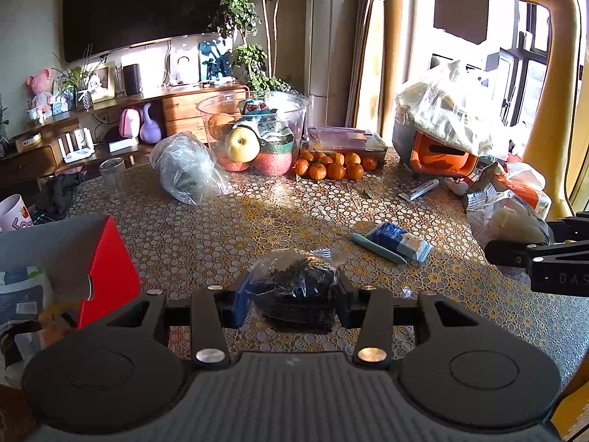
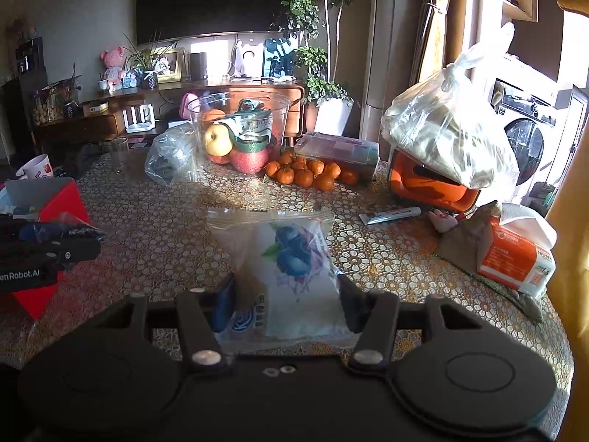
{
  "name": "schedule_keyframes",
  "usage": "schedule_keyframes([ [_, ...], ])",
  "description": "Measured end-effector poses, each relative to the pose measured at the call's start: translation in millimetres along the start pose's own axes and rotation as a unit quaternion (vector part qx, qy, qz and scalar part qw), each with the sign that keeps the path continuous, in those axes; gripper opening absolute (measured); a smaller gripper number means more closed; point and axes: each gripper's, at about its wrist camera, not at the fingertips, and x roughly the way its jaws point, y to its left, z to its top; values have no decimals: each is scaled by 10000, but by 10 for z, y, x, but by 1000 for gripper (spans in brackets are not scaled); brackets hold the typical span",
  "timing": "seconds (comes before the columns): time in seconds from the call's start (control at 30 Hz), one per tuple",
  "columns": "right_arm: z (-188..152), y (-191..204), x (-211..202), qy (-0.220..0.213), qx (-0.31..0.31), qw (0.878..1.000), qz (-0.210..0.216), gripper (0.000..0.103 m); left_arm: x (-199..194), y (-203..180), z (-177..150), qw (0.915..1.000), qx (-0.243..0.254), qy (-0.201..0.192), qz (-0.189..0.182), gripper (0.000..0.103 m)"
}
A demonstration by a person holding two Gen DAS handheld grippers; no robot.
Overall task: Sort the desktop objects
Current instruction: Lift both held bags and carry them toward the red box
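The dark packet (image 1: 294,291) sits low centre of the left wrist view, clamped between the pads of the left gripper (image 1: 292,304). Jaws stand part-way closed on it and appear to hold it clear of the table (image 1: 228,221).

The blueberry pouch (image 2: 287,276) occupies the centre of the right wrist view, pinched at its lower end by the right gripper (image 2: 285,304), jaws likewise part closed.

Hazards:
- Both items are wrapped in slick film. The pads may be gripping wrapper rather than contents — a quick swing could let either one slide out.
- The pouch stands tall above the pads with a loose upper edge; it may fold over and shift in the grip.
- The red box (image 1: 106,269), at the left edge of the left view, is the probable drop point. Its near wall is close to the left gripper, so a low approach could strike the wall.
- Both grippers heading for the same box could collide.

Appearance: the dark packet is a rounded lump of black, shredded-looking material under clear wrap. The pouch is flat, white, printed with blueberries, with a clear sealed top.

Further out, a pen (image 1: 375,248) and a blue packet (image 1: 401,241) lie unsorted, right of centre in the left view.
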Motion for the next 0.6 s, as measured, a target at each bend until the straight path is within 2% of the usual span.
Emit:
schedule_keyframes([
  [0.33,-50,364,-360,-96,42,9997,198,56,-386,179,-94,9998,-142,60,91,44],
  [0.6,-56,732,-562,-78,-32,9991,420,56,-755,402,-189,9992,-302,-55,263,44],
])
